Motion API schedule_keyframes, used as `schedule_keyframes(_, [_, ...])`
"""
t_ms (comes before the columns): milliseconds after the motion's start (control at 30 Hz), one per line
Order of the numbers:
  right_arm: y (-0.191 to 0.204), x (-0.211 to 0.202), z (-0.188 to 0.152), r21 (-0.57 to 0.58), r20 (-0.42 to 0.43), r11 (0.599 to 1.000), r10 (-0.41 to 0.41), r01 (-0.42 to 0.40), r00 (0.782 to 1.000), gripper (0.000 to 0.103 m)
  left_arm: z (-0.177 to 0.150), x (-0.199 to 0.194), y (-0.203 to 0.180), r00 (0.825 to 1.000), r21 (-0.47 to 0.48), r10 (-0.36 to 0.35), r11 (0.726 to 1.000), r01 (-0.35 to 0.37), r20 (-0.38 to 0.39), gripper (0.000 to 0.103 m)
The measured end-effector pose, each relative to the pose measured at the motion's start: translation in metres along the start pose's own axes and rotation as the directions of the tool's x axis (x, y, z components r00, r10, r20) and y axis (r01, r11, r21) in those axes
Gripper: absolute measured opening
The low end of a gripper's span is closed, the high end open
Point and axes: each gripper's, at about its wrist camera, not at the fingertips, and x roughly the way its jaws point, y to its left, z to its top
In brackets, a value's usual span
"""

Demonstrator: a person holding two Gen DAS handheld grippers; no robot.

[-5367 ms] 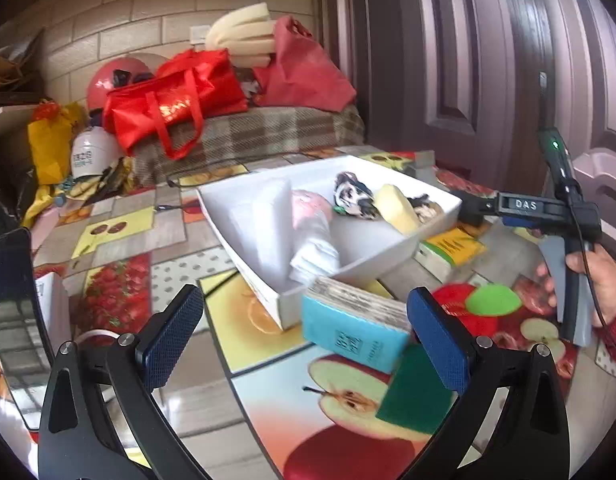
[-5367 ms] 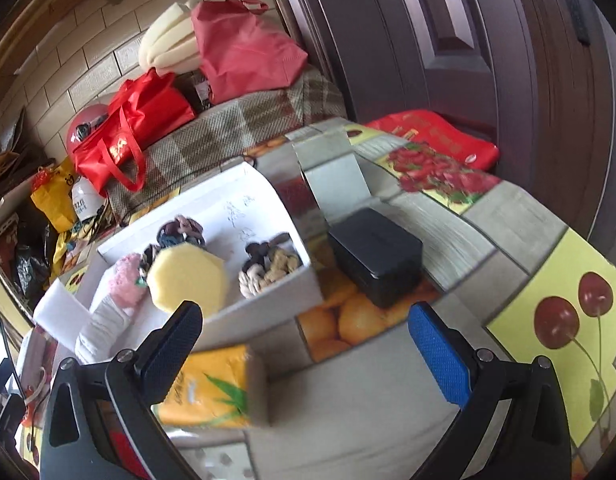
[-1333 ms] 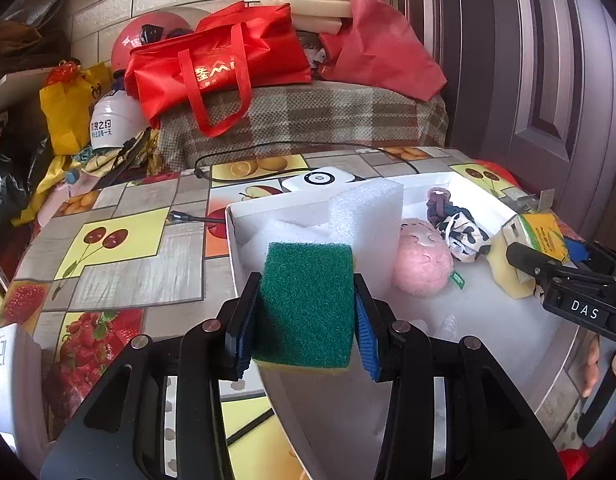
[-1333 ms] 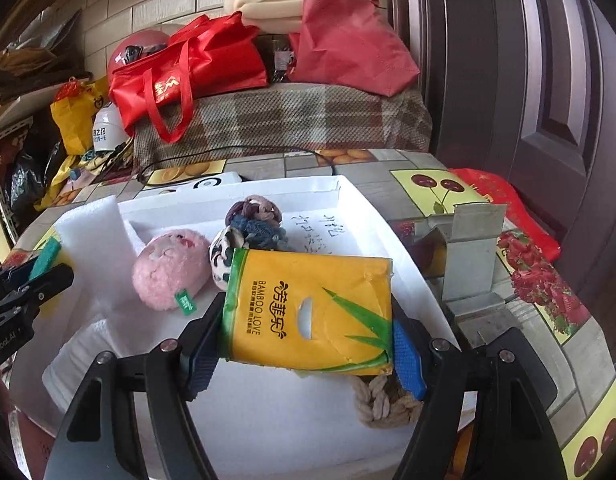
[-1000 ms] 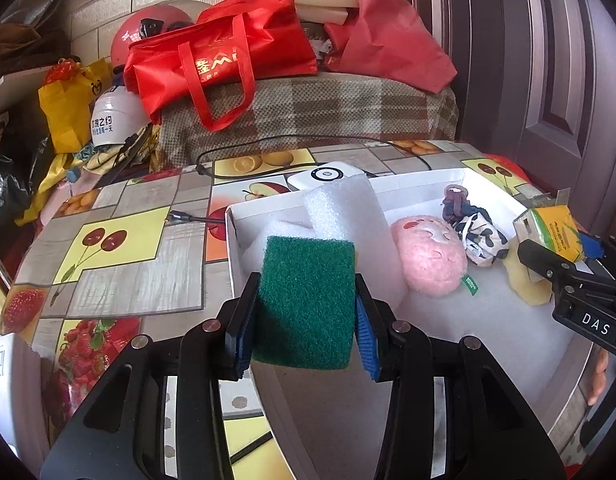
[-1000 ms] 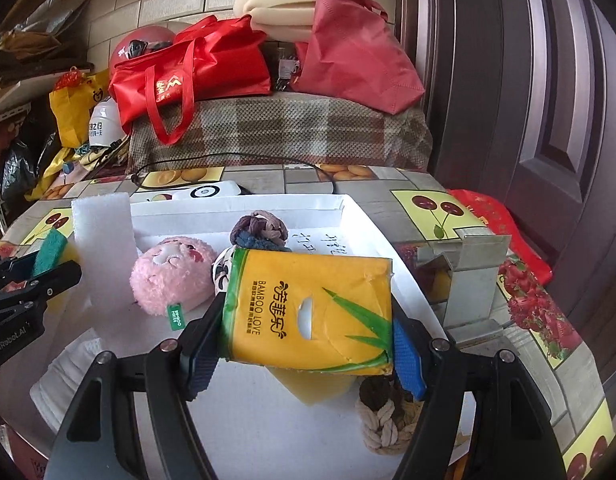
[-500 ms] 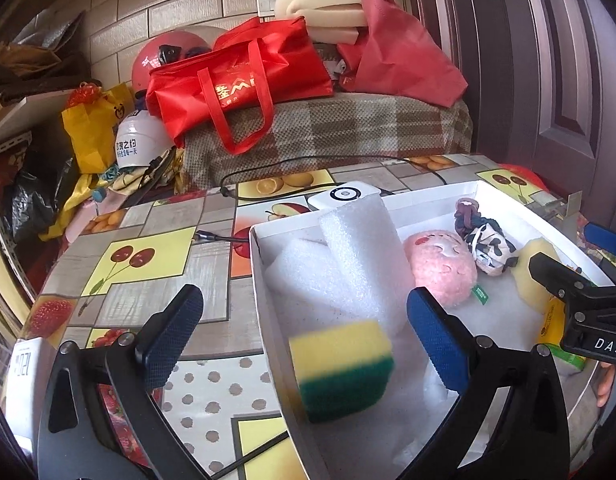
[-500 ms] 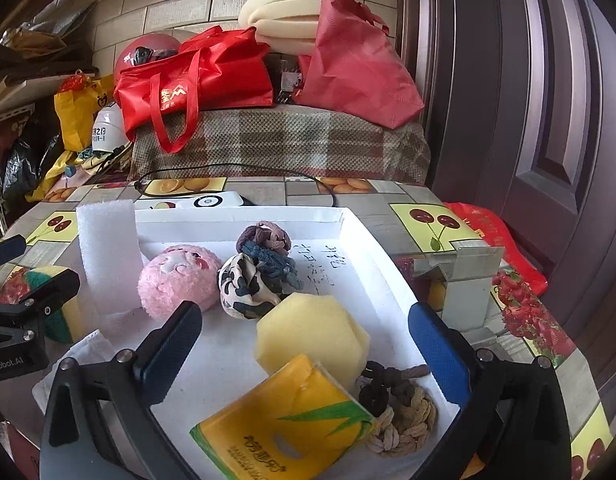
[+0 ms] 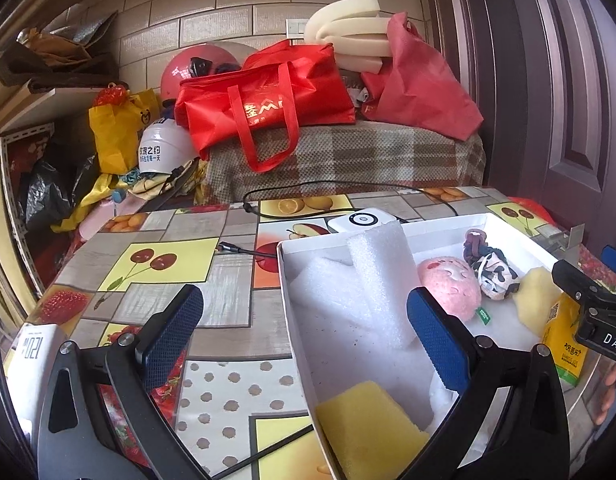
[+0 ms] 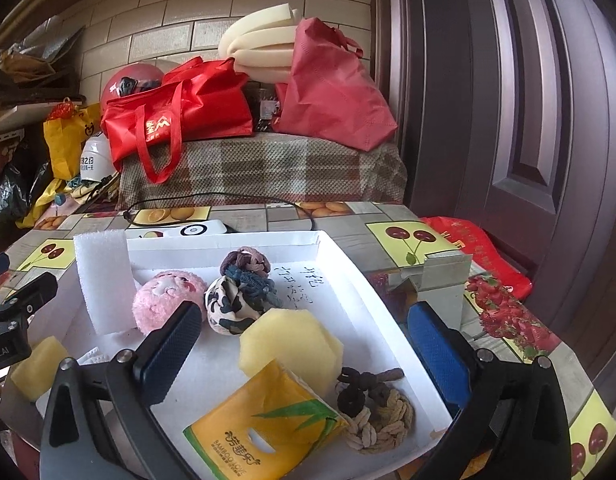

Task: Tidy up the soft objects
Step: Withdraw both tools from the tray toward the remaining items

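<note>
Fruit-print table (image 9: 156, 276); sponge (image 9: 367, 424), tissue pack (image 10: 268, 424) lying in white box (image 10: 347, 264)

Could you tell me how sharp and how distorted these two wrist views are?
Left wrist view: sharp, daylit; fisheye bends the door and darkens corners. Right wrist view: equally crisp, the tissue pack lettering readable, the brick wall curved, no glare.

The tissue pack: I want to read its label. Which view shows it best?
The right wrist view: the tissue pack lies whole, face up in the white box. In the left wrist view only its edge shows, behind the right gripper.
</note>
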Motion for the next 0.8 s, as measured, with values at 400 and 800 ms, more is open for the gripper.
schedule_keyframes(400, [-0.014,-0.014,-0.006,0.048,0.006,0.999,0.02,-0.02,1.0,0.103,-0.016,-0.039,0.006,0.998,-0.012,-0.059,0.998,0.059,0.028,0.103])
schedule_keyframes(800, [-0.018,-0.042,-0.02,0.028,-0.016,0.995,0.099,-0.099,0.995,0.103,-0.035,-0.085,0.014,0.994,-0.027,-0.108,0.994,0.109,0.035,0.103])
